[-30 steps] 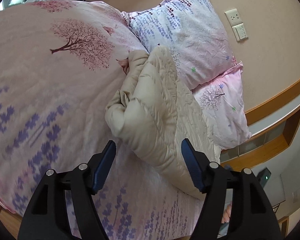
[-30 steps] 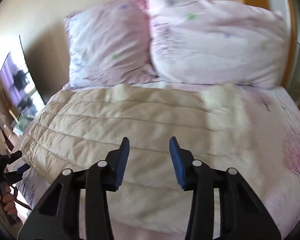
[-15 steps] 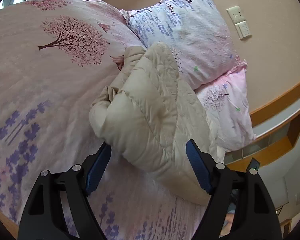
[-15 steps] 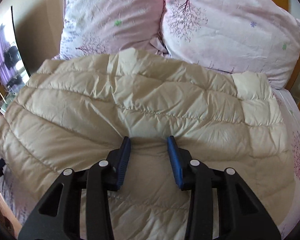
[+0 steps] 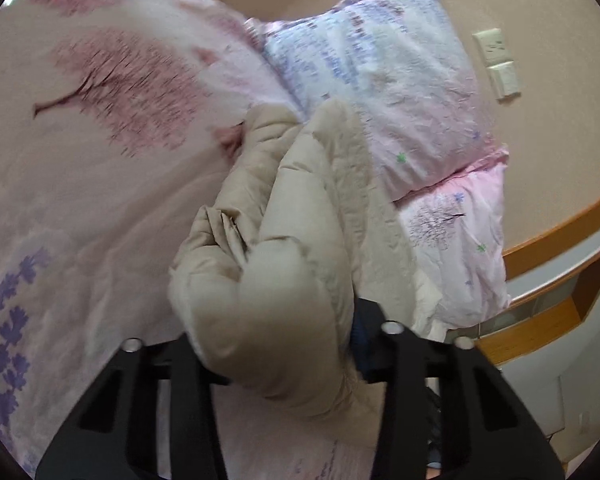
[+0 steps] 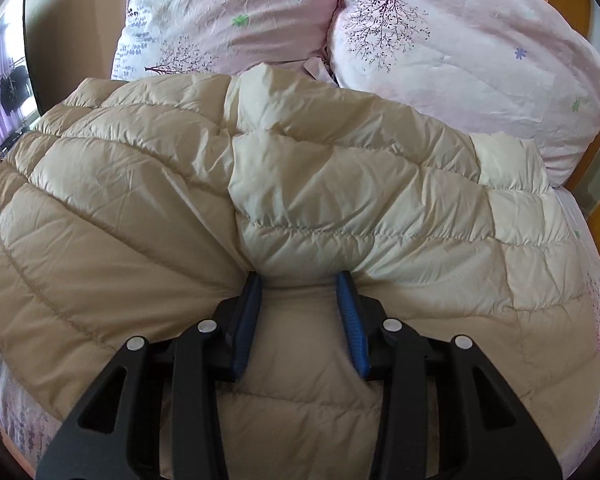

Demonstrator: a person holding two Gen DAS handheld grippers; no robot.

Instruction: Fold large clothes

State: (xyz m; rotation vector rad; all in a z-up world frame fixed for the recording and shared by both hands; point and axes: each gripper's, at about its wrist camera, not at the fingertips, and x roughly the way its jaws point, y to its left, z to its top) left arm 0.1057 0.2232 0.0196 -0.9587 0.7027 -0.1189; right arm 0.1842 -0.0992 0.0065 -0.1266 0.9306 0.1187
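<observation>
On the bed, seen from your left wrist, your left hand-held gripper has just closed onto a bunched fold of the beige puffer jacket. From your right wrist, your right hand-held gripper pinches the jacket's quilted middle below two floral pillows; no writing is legible.

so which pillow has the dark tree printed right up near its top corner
The right-hand pillow in the right wrist view; the left pillow has its trees low, just above the beige puffer coat.
</observation>
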